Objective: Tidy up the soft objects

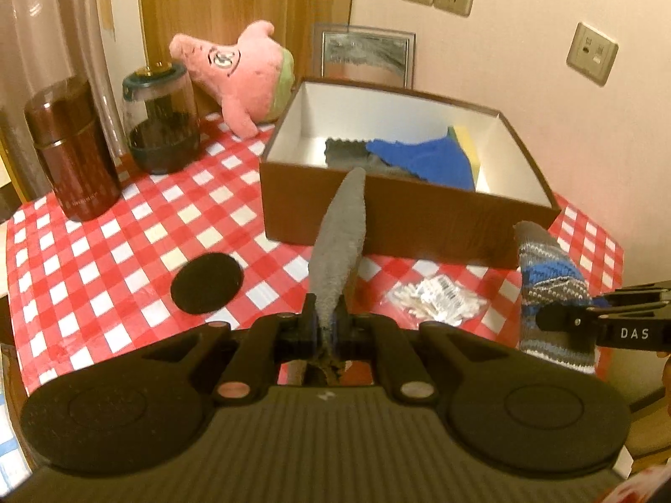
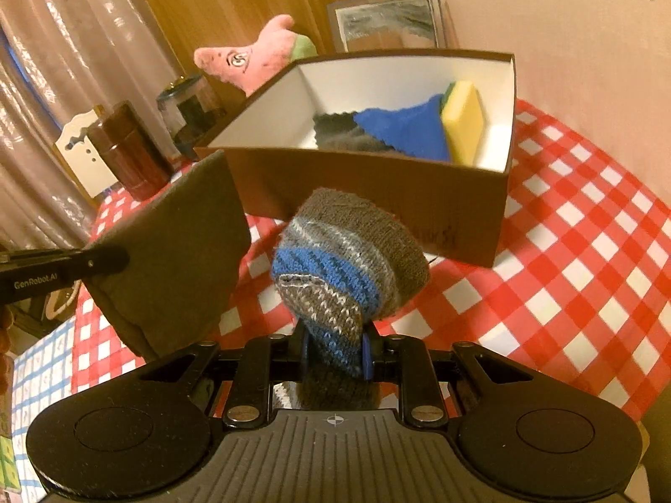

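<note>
The left gripper (image 1: 325, 327) fingers are pinching a grey cloth (image 1: 337, 243). The right gripper (image 2: 335, 352) fingers are pinching a striped knit sock (image 2: 348, 260), both hanging at 6 o'clock of the brown box (image 2: 377, 184).

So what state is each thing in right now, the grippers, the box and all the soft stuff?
Left hand-held gripper: shut on grey cloth.
Right hand-held gripper: shut on striped sock.
Box: open, no lid on.
Blue cloth: lying in box.
Sponge: leaning in box.
Pink plush toy: outside box.
</note>
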`<state>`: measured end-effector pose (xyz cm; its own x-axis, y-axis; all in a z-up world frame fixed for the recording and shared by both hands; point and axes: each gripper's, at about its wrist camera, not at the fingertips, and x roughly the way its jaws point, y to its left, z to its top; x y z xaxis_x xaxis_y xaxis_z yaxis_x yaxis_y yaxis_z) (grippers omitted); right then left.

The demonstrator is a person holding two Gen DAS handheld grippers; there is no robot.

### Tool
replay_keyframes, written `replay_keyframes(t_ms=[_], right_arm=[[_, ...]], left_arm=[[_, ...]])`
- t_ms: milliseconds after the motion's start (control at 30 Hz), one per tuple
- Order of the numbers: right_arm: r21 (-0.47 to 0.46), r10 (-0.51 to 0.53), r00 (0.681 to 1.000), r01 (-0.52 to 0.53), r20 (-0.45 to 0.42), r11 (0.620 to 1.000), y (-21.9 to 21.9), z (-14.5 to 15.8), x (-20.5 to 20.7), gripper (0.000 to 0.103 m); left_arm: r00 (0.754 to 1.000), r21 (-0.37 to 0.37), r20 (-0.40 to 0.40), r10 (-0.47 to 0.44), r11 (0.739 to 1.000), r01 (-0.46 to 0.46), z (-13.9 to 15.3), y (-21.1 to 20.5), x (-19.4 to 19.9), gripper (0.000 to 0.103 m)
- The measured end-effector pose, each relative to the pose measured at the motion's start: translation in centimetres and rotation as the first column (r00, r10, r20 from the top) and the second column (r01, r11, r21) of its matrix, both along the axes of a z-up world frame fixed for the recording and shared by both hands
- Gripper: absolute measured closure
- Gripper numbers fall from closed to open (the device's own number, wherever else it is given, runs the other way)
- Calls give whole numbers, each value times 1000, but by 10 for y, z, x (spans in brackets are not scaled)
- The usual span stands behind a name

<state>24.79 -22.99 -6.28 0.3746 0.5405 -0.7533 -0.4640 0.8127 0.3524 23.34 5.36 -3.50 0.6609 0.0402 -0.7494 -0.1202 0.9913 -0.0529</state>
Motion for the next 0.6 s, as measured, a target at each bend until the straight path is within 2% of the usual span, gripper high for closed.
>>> replay_keyframes(t_ms=[600], right_arm=[[23, 65, 994, -67, 92, 997, -3, 42, 19, 80]], left_arm=[[992, 35, 123, 22, 999, -27, 61, 2, -2, 97]])
